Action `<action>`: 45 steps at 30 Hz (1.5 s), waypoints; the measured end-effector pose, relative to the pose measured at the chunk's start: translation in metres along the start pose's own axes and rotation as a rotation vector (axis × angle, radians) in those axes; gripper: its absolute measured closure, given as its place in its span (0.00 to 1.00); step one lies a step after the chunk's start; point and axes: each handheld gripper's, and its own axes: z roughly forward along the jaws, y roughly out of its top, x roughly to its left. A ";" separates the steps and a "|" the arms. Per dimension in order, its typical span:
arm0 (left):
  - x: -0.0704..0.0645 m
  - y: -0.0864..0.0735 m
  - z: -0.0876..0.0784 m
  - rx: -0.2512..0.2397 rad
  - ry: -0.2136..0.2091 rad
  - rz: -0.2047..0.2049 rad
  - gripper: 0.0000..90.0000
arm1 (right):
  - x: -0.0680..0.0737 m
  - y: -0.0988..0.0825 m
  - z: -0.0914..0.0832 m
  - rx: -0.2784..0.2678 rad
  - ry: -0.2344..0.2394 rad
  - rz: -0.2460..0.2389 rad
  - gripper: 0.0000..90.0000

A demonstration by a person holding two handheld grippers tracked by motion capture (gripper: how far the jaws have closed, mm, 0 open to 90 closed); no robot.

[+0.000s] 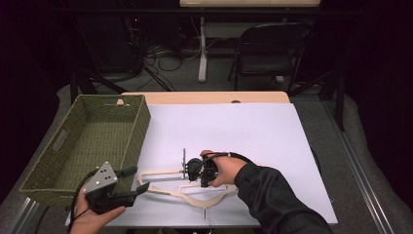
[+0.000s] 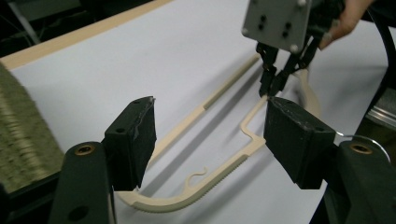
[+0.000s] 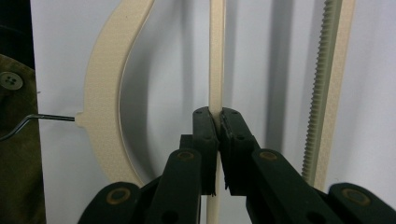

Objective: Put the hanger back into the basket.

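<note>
At the near edge of the table (image 1: 219, 100), high view: cream hanger (image 1: 187, 195) lies flat on the white sheet (image 1: 234, 126), near edge, left of centre. Right gripper (image 1: 187, 168) sits over the hanger's middle, clenched on its thin bar, jaws pointing left. Right hand (image 1: 226, 168) comes in from the near right in a dark sleeve (image 1: 272, 200). Left gripper (image 1: 134, 179) is at the near left corner, just beside the hanger's left end, jaws apart, nothing between the pads. Left hand (image 1: 95, 214) holds it from below. Green woven basket (image 1: 85, 146) stands along the left edge, touching the sheet's left side. Folding chair (image 1: 270, 48) stands beyond the far edge.

Left gripper view: jaws released, wide gap. Hanger (image 2: 205, 182) lies on the sheet past the pads, curved toothed arm between them in frame, not touched. Straight bar runs away toward the right gripper (image 2: 275, 79), whose jaws pinch it. Basket weave (image 2: 23, 140) at the left edge of frame. Wire hook (image 2: 364, 140) pokes out behind the right pad.

Right gripper view: right gripper (image 3: 218, 116) clamped tight on the thin cream bar, which runs straight up the frame between the pads. Curved arm of the hanger (image 3: 105, 93) to the left, with the hook (image 3: 46, 117) leaving its neck. Toothed bar at right, apart from the jaws. Olive cloth with a button (image 3: 11, 80) at the left edge.
</note>
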 end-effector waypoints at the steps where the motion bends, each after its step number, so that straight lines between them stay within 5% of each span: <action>1: -0.001 -0.001 0.004 0.004 -0.015 0.006 0.38 | 0.000 0.000 0.000 0.003 0.003 0.001 0.95; 6: -0.007 -0.006 0.027 0.025 -0.073 0.018 0.38 | 0.000 -0.002 0.000 -0.015 -0.009 0.007 0.95; 14: -0.013 -0.016 0.052 0.071 -0.079 0.065 0.38 | 0.000 -0.002 0.000 -0.018 -0.006 0.008 0.95; 45: -0.025 -0.032 0.088 0.153 -0.061 0.230 0.26 | -0.003 -0.001 0.001 -0.028 0.017 0.037 0.95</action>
